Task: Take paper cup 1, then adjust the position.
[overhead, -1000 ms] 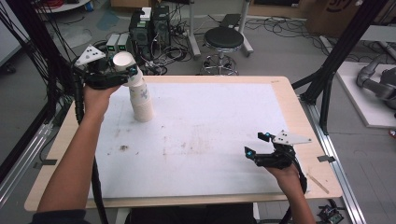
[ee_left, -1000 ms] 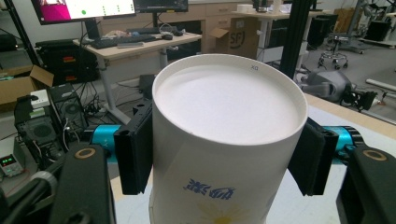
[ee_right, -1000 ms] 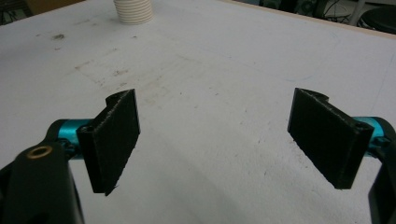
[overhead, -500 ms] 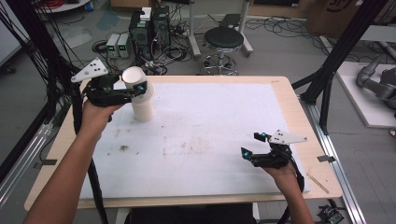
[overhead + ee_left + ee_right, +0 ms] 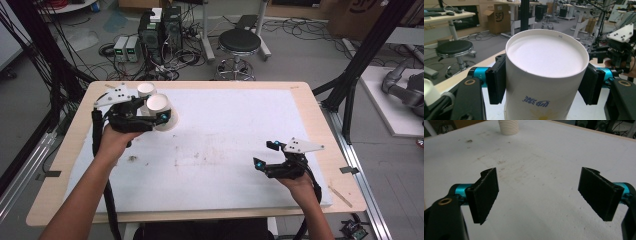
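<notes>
My left gripper [image 5: 150, 112] is shut on a white paper cup [image 5: 160, 106] near the table's far left corner. In the left gripper view the black pads [image 5: 496, 82] press both sides of the cup [image 5: 545, 55], which is upside down, its recessed base facing the camera and a blue and yellow print on its wall. Just behind it is the top of another white cup [image 5: 146, 89]. In the right gripper view, a ribbed stack of cups [image 5: 509, 127] stands on the table far ahead. My right gripper [image 5: 265, 154] hovers open at the front right, nothing between its jaws [image 5: 544, 195].
The white table sheet [image 5: 225, 135] carries faint stains near its middle. The wooden table edge [image 5: 320, 125] runs along the right side. Beyond the far edge are a black stool [image 5: 240, 42], computer boxes [image 5: 160, 25] and cables on the floor.
My left gripper has carried the cup down and to the right, toward the person. The other cup top now shows behind it. The right gripper has stayed put.
</notes>
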`<state>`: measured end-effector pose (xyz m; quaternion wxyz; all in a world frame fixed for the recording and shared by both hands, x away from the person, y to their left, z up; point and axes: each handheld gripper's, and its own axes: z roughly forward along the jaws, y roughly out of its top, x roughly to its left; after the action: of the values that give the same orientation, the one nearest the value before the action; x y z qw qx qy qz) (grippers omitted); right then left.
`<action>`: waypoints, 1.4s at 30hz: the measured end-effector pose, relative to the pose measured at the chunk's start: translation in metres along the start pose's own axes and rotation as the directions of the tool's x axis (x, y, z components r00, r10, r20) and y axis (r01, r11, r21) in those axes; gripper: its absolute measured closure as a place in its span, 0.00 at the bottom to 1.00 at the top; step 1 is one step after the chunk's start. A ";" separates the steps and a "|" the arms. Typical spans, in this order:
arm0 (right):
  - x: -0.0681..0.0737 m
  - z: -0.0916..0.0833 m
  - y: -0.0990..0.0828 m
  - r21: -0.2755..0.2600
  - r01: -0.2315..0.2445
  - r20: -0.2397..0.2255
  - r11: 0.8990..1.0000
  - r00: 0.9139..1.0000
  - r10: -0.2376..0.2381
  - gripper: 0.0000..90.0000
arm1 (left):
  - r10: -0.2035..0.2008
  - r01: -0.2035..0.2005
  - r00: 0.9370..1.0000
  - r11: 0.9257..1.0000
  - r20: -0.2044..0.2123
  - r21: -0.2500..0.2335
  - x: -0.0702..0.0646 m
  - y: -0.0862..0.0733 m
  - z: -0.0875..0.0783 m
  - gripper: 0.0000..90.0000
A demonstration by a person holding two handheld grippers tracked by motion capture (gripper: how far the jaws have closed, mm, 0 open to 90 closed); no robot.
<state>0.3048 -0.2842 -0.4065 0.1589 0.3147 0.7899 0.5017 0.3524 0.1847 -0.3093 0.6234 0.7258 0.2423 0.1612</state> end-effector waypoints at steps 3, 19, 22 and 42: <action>0.000 0.002 0.000 -0.001 0.003 -0.006 1.000 1.000 -0.003 0.19 | 0.001 -0.001 1.000 1.000 0.024 0.010 -0.004 -0.008 0.006 0.37; 0.005 0.002 0.005 -0.018 0.014 -0.056 1.000 0.998 -0.015 0.19 | -0.014 0.009 0.996 0.998 0.090 0.054 -0.020 -0.032 0.027 0.37; 0.007 0.005 0.006 -0.019 0.019 -0.064 1.000 0.998 -0.020 0.19 | -0.016 0.010 0.995 0.998 0.094 0.062 -0.021 -0.035 0.029 0.37; 0.032 0.041 0.031 -0.026 0.081 -0.246 0.996 0.966 -0.085 0.19 | -0.007 -0.012 0.974 0.996 0.227 0.086 -0.047 -0.053 0.050 0.37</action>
<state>0.3147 -0.2259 -0.3953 0.0827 0.2152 0.8120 0.5362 0.3327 0.1230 -0.3665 0.6147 0.7661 0.1753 0.0672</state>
